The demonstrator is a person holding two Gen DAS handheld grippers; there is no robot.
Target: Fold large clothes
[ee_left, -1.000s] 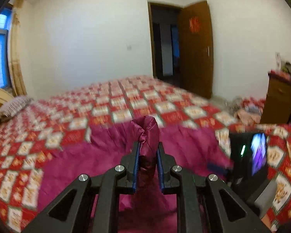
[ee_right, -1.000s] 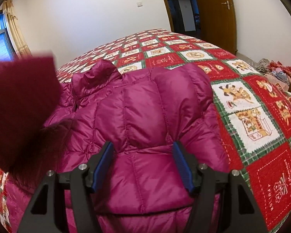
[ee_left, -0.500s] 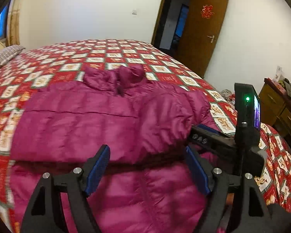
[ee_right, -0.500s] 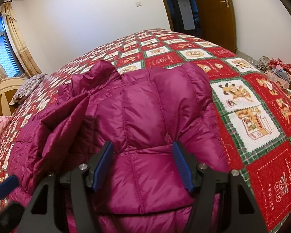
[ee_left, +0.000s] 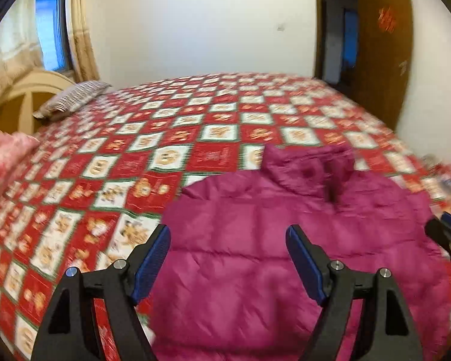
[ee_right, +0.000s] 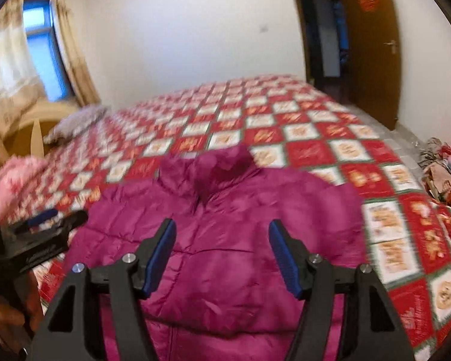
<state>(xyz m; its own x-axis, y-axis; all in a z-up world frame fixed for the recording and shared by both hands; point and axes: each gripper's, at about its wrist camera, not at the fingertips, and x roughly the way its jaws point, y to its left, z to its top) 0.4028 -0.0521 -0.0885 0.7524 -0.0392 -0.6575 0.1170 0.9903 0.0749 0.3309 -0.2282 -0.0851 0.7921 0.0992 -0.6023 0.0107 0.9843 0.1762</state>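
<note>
Both tongs point downward with jaws spread and nothing between them: the left tongs wider, the right tongs somewhat narrower.

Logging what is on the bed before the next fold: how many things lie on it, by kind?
Puffer jacket, magenta: 1
Striped pillow: 1
Pink bundle of fabric: 1
Total: 3

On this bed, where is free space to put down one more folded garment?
Free: the patchwork quilt between the magenta puffer jacket's collar and the far wall, and the strip right of the jacket. Crowded: the headboard end, with a striped pillow and pink bedding.
</note>
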